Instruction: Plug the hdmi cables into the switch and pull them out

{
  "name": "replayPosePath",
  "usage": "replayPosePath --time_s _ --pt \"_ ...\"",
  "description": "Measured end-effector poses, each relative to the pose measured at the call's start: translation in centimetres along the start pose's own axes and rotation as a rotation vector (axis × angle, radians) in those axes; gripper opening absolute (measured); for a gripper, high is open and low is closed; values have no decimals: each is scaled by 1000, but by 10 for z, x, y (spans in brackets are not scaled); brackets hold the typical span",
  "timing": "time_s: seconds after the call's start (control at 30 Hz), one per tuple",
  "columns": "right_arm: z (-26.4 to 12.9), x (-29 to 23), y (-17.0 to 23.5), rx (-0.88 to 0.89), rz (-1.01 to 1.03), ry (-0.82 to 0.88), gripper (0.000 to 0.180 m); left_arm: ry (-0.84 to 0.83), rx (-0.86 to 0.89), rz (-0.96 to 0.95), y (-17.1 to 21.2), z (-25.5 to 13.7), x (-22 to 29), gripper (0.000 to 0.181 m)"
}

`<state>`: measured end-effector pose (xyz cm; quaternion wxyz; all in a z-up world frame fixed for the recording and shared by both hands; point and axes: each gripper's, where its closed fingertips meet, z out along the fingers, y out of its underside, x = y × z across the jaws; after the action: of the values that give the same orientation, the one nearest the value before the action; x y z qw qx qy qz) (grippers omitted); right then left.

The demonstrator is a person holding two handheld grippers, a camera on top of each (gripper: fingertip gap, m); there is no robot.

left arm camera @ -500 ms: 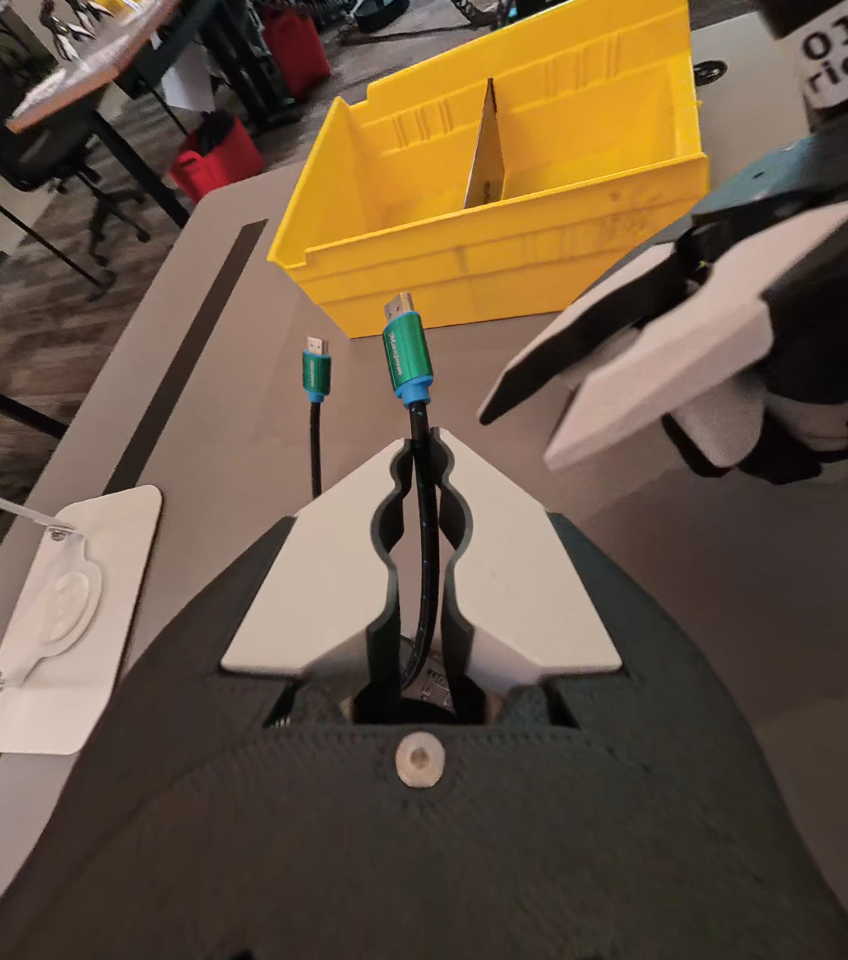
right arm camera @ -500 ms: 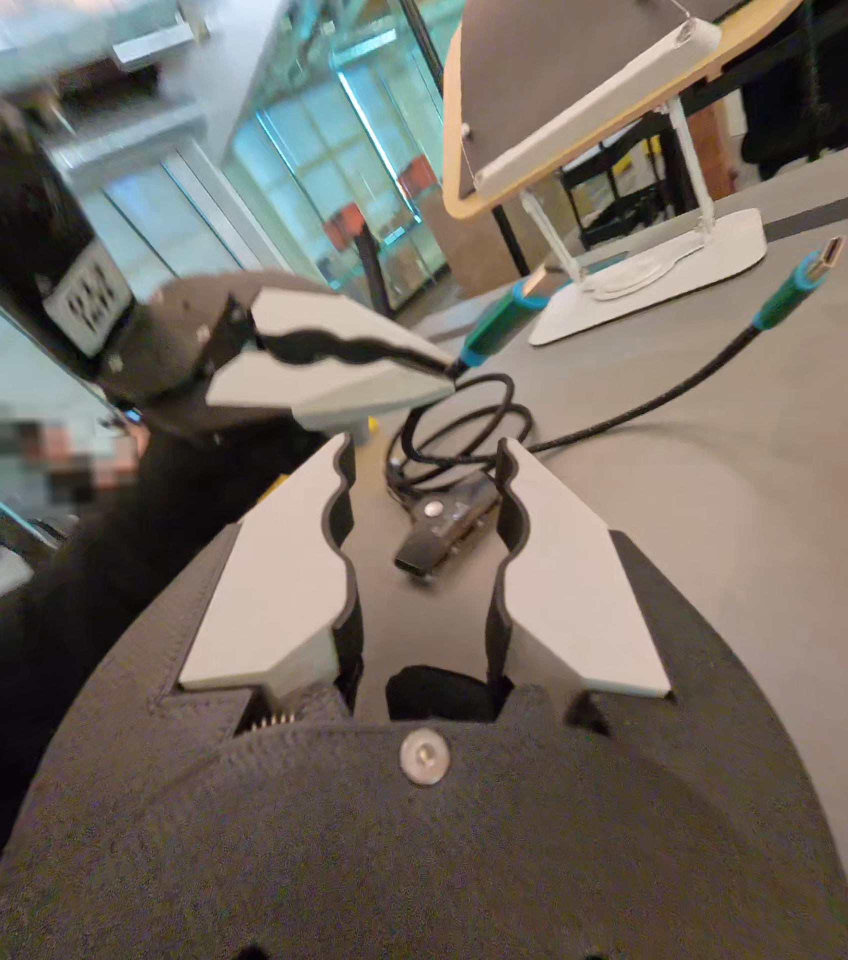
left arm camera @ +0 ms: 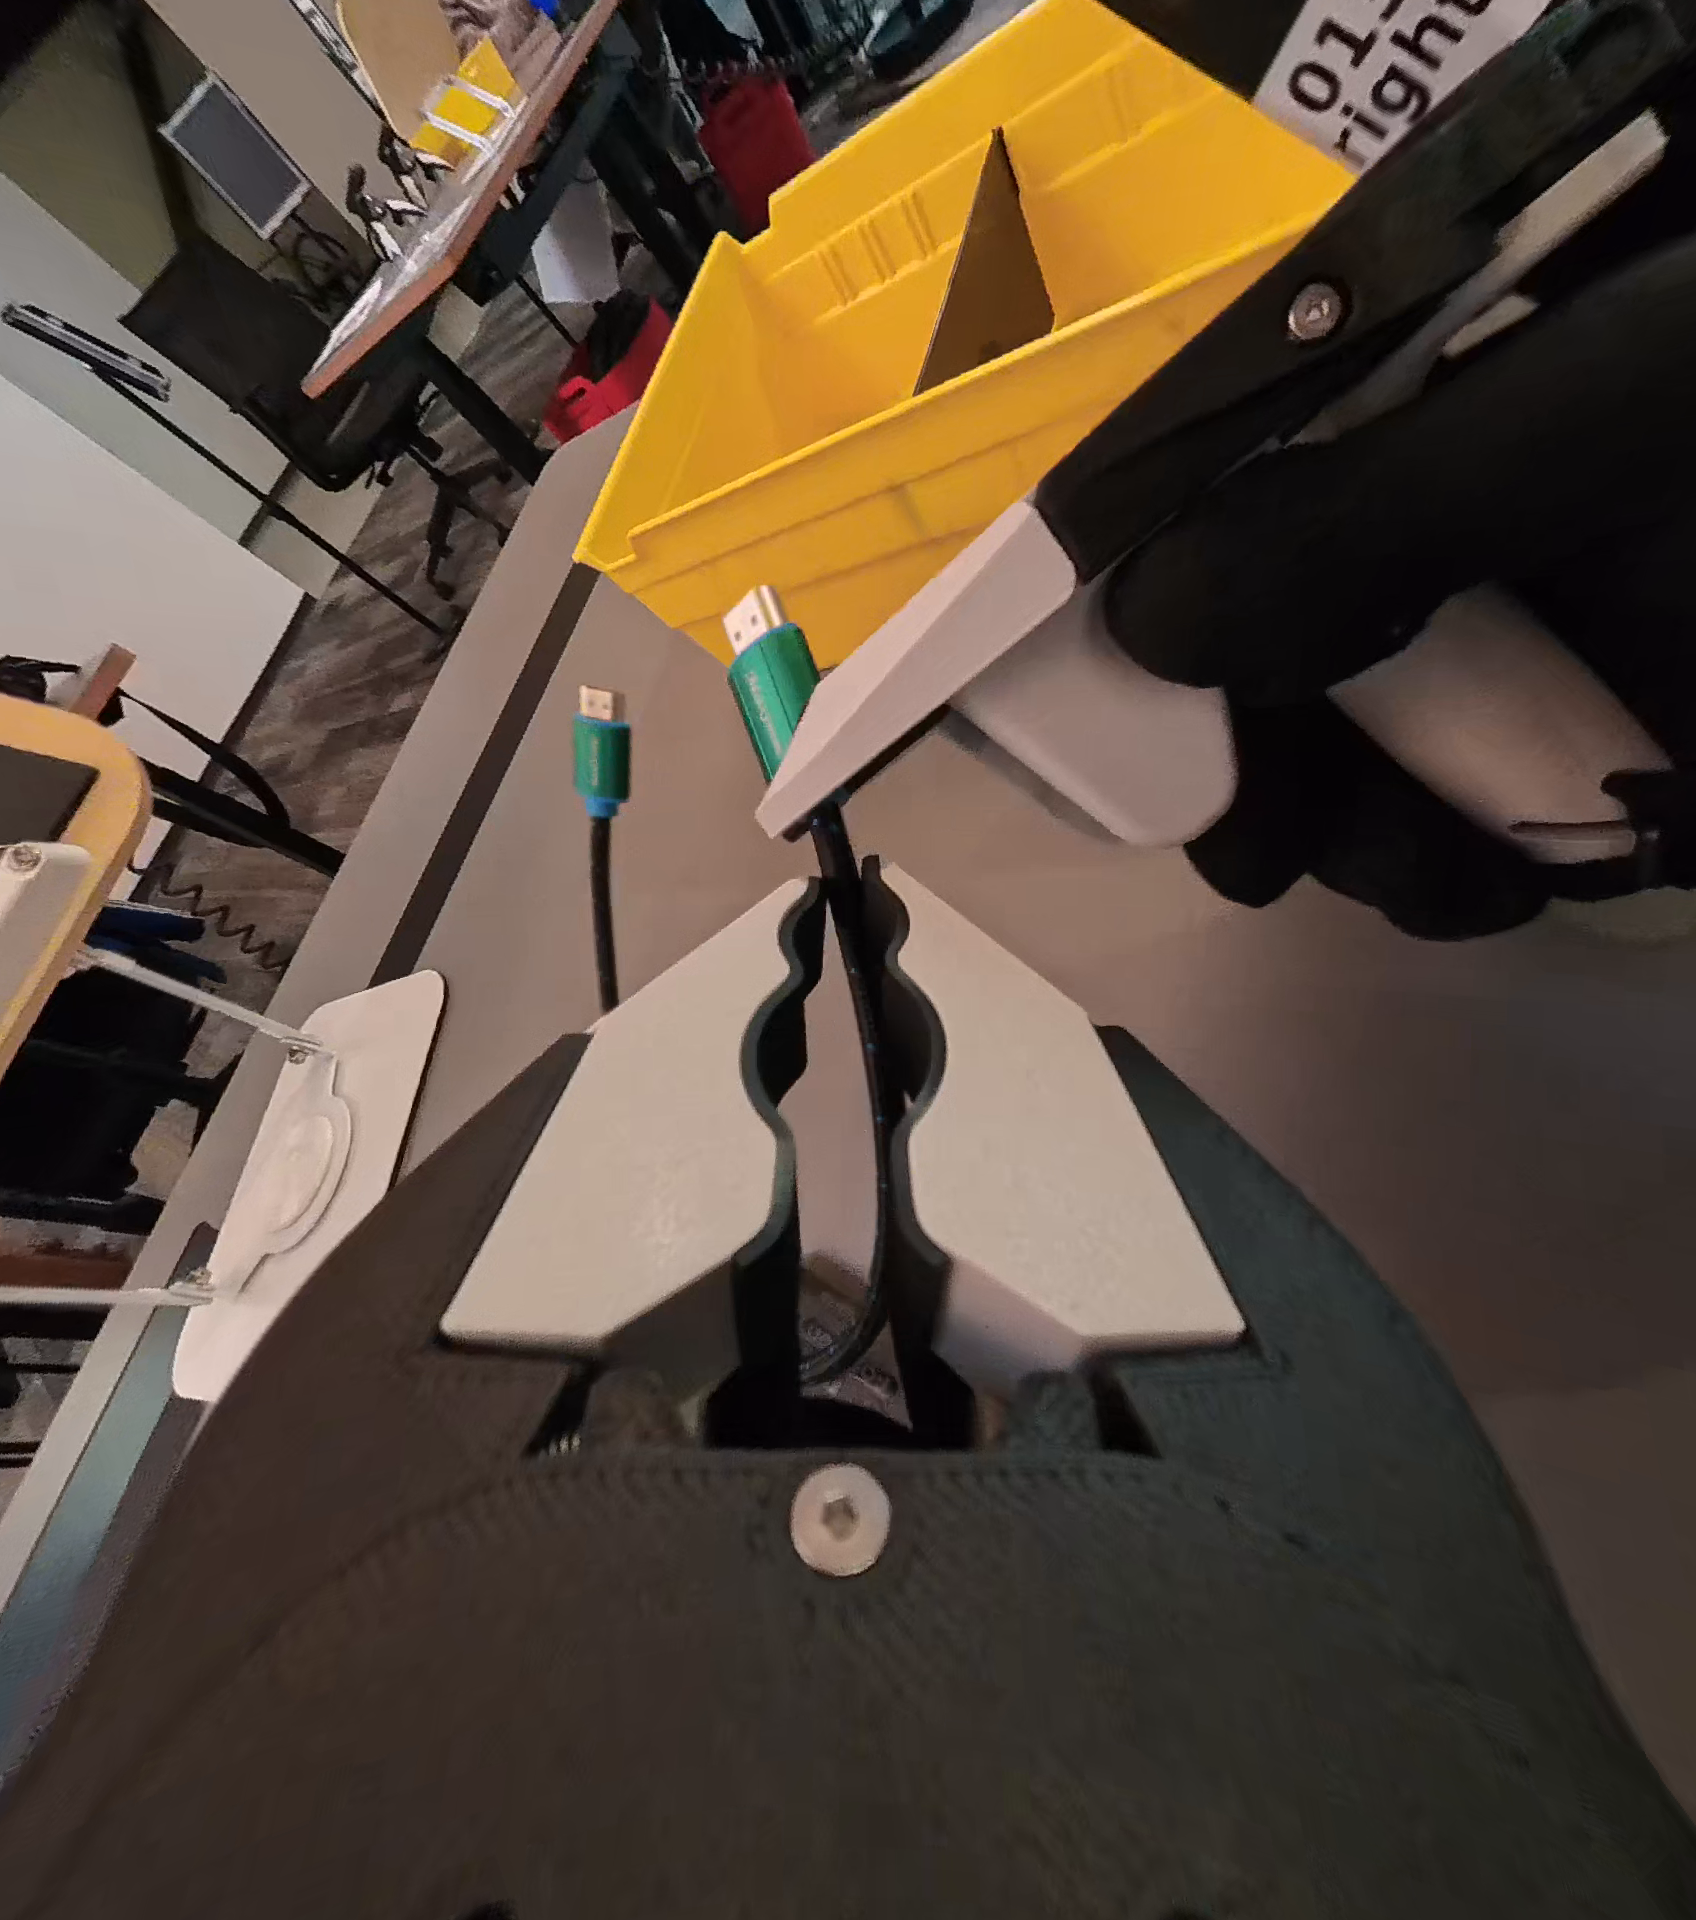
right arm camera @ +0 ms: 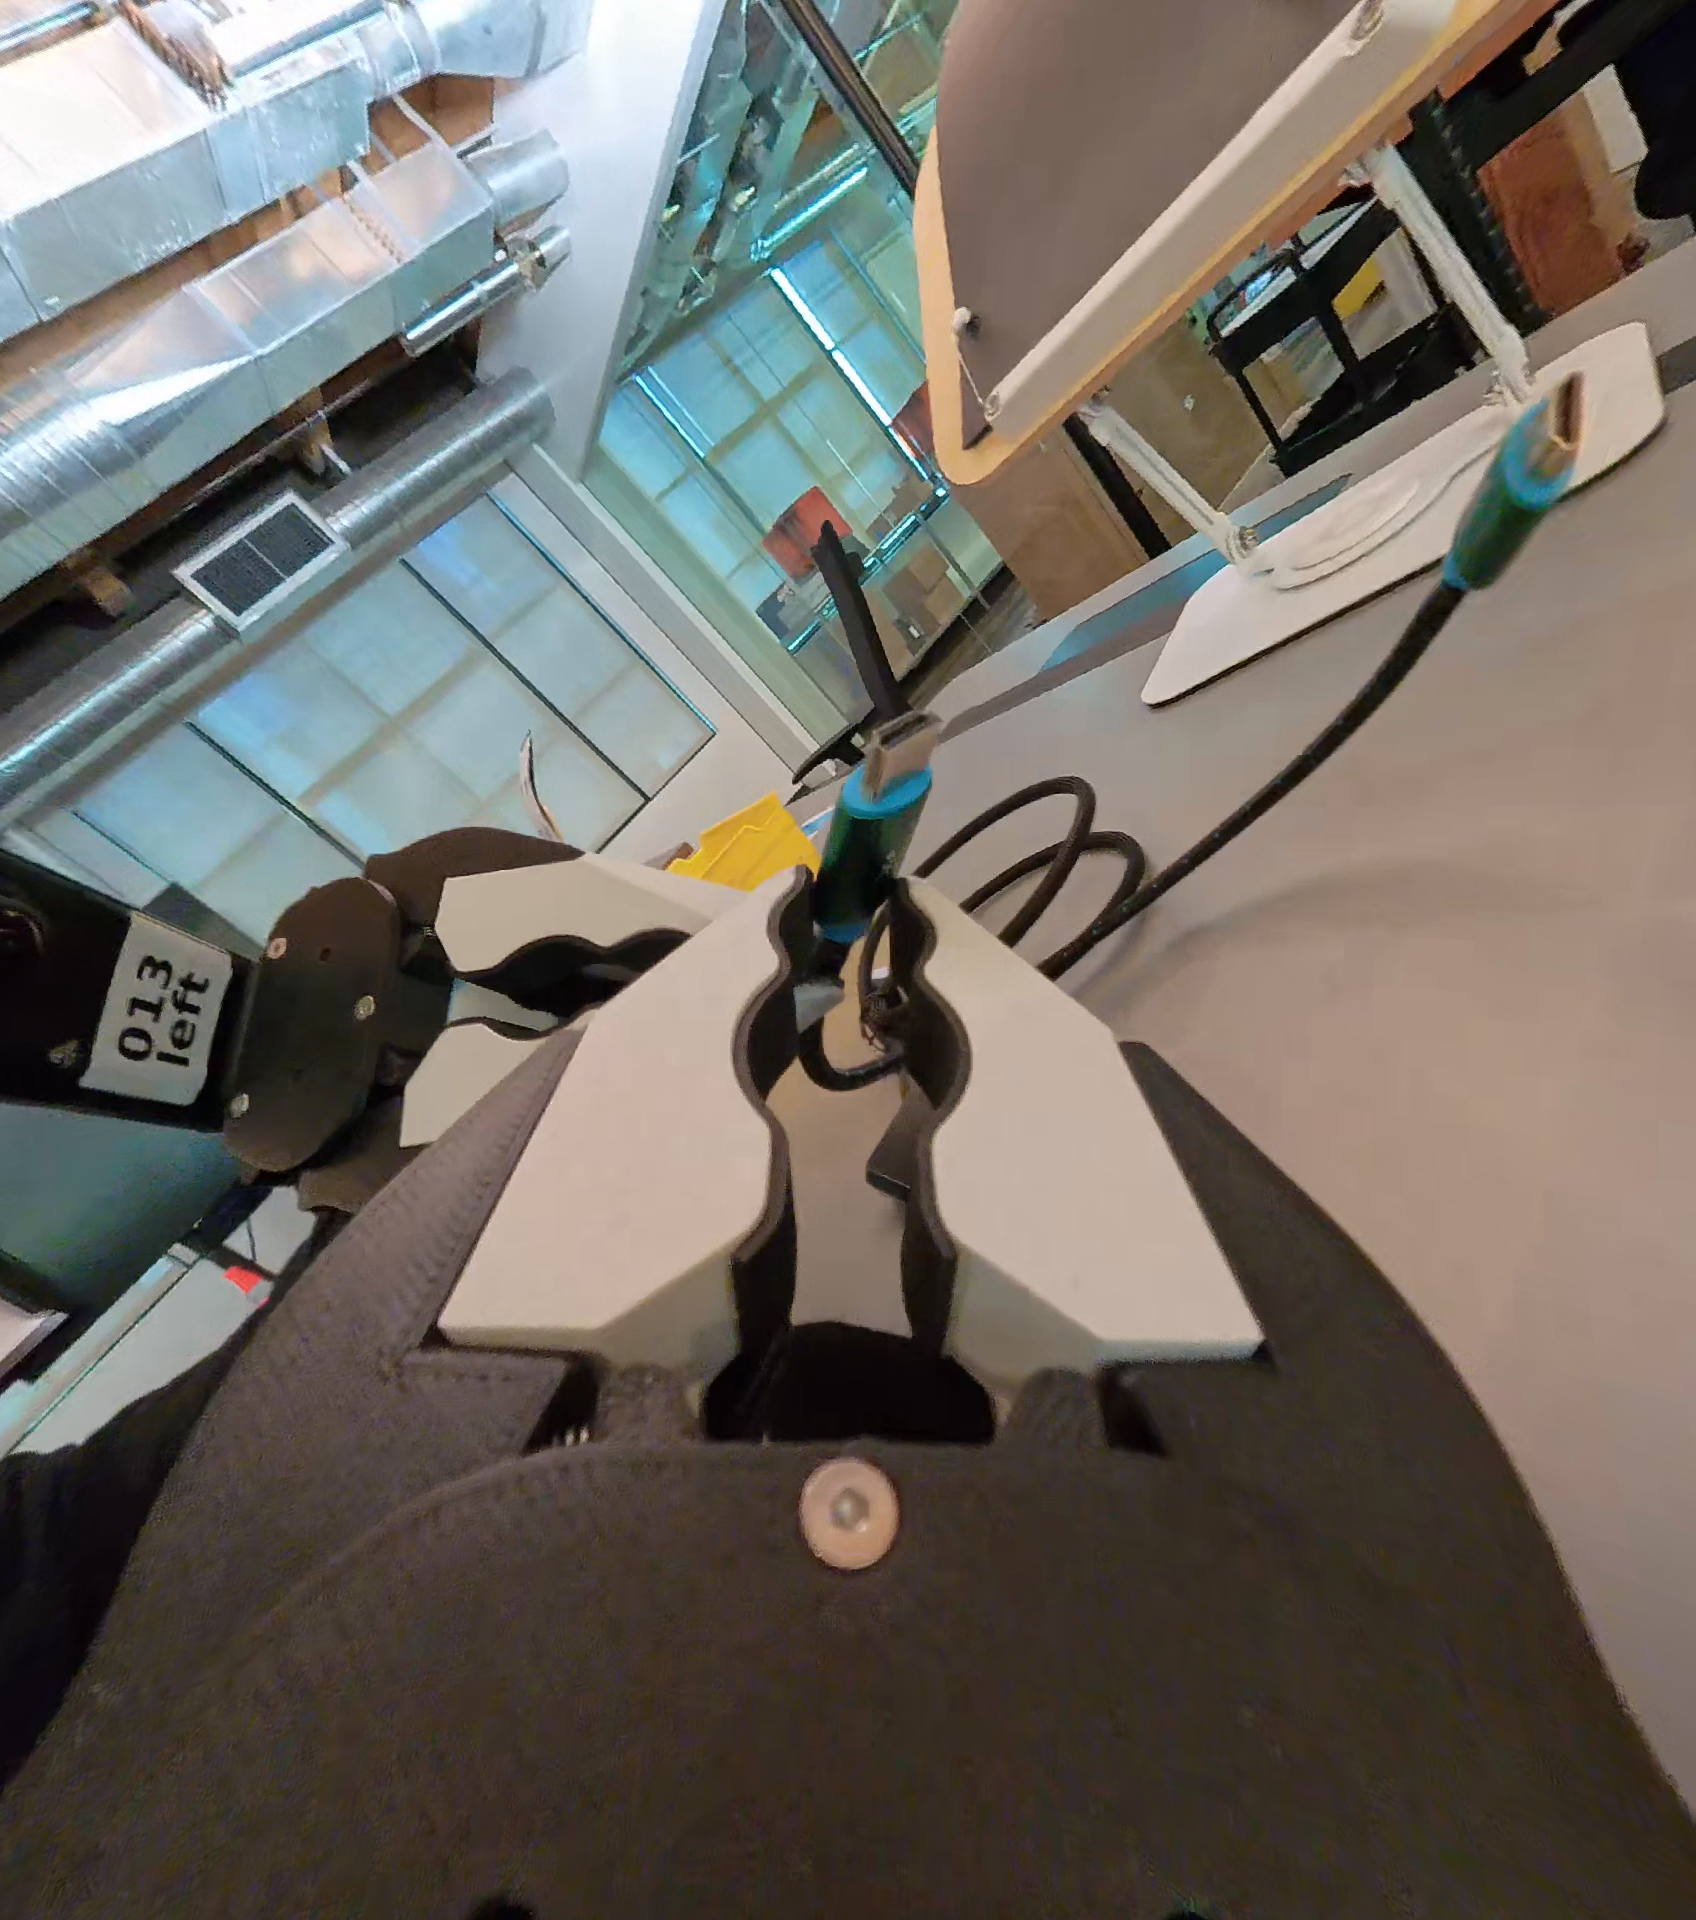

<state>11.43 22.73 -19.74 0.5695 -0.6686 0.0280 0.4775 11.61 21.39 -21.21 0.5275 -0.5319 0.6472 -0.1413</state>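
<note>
The left gripper [left arm camera: 839,894] is pinched on the braided cable [left arm camera: 870,1091], its green plug [left arm camera: 771,691] raised as the right gripper [right arm camera: 849,904] clamps that rigid shell, the best hold since the cord looks floppy.

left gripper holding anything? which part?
Yes: the left gripper is shut on the cable, gripping the black cord just behind the green plug.

Right tongs [right arm camera: 849,904] pinched round a green HDMI plug [right arm camera: 870,831], metal tip up. Left tongs [right arm camera: 553,961] just beside, leftward. Second green plug [right arm camera: 1509,499] lifted off the grey desk [right arm camera: 1498,1039], near a white stand base [right arm camera: 1384,582] toward the far edge.
</note>
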Motion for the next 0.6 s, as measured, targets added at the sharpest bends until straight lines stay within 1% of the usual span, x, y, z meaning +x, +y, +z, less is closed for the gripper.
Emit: replayPosePath --time_s 0.07,0.13,0.2,0.3,0.37,0.47,0.5,0.53,0.57,0.6 --pt "1 -2 1 -14 -25 -3 10 -9 2 -16 0 -1 1 4" --pt "1 -3 2 -38 -55 -6 10 -26 -9 6 1 -2 2 5" --pt "1 -8 2 -46 -79 -31 10 -13 5 3 -1 -5 6 11" --pt "4 -19 8 -124 -218 -63 9 71 42 -80 -4 -15 8 30" --pt "7 -30 18 -210 -339 -89 10 104 64 -109 -7 -24 0 34" --pt "10 -43 28 -290 -456 -115 9 203 8 -88 -7 -36 -4 50" --pt "10 -45 30 -315 -489 -122 9 278 -13 -75 -6 -42 3 46" --pt "9 -45 32 -336 -520 -124 9 345 -41 -75 -6 -47 9 50" --pt "9 -46 34 -357 -537 -136 10 352 -62 -62 -6 -51 7 53" --pt "7 -48 37 -383 -545 -156 9 333 -60 -42 -8 -53 1 52"
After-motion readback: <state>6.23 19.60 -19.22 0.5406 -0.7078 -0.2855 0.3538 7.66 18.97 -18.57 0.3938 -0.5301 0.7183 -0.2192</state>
